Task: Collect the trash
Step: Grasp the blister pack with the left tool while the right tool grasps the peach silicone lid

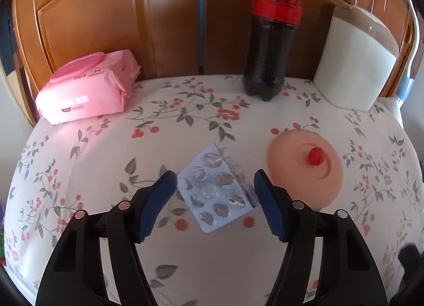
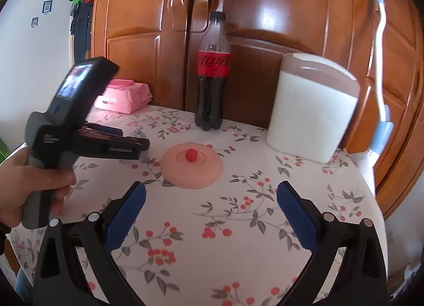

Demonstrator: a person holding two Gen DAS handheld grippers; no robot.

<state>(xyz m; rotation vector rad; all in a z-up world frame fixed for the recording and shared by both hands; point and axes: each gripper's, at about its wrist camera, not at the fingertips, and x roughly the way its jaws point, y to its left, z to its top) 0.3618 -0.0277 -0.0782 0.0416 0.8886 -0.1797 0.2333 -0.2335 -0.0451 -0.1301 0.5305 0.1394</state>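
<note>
An empty silver pill blister pack (image 1: 216,189) lies flat on the flowered tablecloth (image 1: 106,163). My left gripper (image 1: 215,183) is open, its blue fingers either side of the pack, just above it and not closed on it. In the right wrist view the left gripper's body (image 2: 79,126) hides the pack. My right gripper (image 2: 211,196) is open and empty, above the cloth near the table's front.
A peach round lid with a red knob (image 1: 304,168) lies right of the pack and shows in the right wrist view (image 2: 192,168). At the back stand a pink wipes pack (image 1: 87,86), a cola bottle (image 1: 273,41) and a white container (image 1: 355,59) against wooden cabinet doors (image 1: 119,14).
</note>
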